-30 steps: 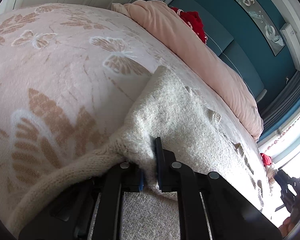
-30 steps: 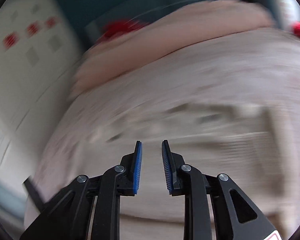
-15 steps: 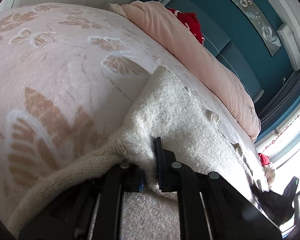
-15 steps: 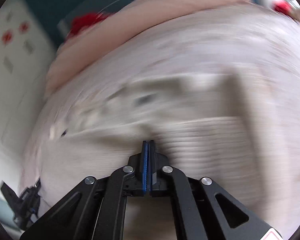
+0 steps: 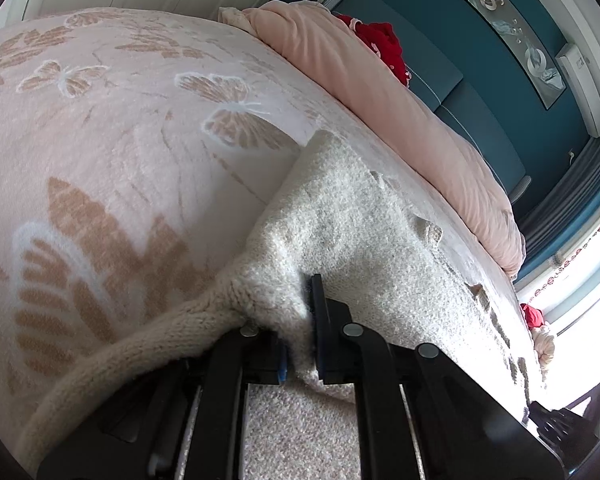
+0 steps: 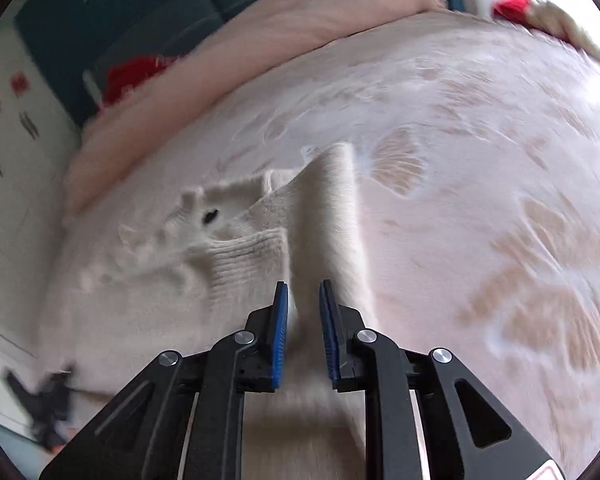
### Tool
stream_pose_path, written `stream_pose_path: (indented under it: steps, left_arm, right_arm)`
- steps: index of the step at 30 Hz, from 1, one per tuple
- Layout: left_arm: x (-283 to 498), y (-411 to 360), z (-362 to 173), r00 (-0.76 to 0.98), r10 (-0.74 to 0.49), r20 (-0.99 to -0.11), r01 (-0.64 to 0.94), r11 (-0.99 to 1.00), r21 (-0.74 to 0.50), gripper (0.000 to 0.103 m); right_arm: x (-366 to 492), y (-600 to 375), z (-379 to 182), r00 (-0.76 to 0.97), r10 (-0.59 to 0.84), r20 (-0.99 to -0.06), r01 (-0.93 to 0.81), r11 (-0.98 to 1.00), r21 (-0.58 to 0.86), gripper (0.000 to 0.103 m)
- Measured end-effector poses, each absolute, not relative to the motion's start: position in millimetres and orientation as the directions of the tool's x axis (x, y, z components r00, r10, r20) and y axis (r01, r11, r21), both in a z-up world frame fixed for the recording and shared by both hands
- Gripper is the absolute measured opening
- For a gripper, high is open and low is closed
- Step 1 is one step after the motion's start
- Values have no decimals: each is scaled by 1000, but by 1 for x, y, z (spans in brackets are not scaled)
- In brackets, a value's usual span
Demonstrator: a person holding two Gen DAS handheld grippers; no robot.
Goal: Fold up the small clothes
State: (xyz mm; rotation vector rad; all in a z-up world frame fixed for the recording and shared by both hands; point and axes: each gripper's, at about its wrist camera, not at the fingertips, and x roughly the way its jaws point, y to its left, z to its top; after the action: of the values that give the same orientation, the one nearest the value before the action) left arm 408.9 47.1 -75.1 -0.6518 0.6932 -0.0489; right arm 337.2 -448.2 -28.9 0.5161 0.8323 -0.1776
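Note:
A cream knitted sweater (image 5: 360, 232) lies spread on the bed. My left gripper (image 5: 298, 332) is shut on a bunched edge of it, next to a thick knitted hem that trails to the lower left. In the right wrist view the sweater (image 6: 244, 256) shows a sleeve (image 6: 332, 216) folded across its body, running from the far side toward my right gripper (image 6: 304, 304). The right gripper is open, with the near end of the sleeve between its blue pads, not pinched.
The bed has a pink blanket with tan butterflies (image 5: 112, 140). A rolled pink duvet (image 5: 400, 112) and a red item (image 5: 384, 44) lie along the teal headboard. More red and cream cloth (image 6: 540, 12) sits at the far bed edge.
My right gripper was open, shut half a second ago, and is open again now. It swung over the sweater to the folded sleeve. My left gripper held still, shut on the sweater.

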Motion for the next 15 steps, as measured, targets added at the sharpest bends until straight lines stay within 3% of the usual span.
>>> stream_pose_path:
  steps: [3,7,10,12,15]
  left_arm:
    - [410,47,-72,768,-254,-588,-175,800,-574,10]
    - [395,56,-58,717,-310,-625,-173,789,-590,12]
    - [346,70,-38,695,-315,-646,-162,807,-567,35]
    - [303,84,-26,700,-323,-636,-154,802,-577,68]
    - [233,113,-18,684,-330,-650,-188,782,-594,87]
  right_arm:
    - [277,-446,-16,658,30,-753,359,866,348,42]
    - [189,-429,-15,601,18,-799,342,898,277,49]
    - [142,-420,-16,575,46,-817,330,900,283,60]
    - [112,-412,-19,546,69,-835,319,904,284,64]
    - [79,-404,-26,521,124,-845,309,895,322,68]
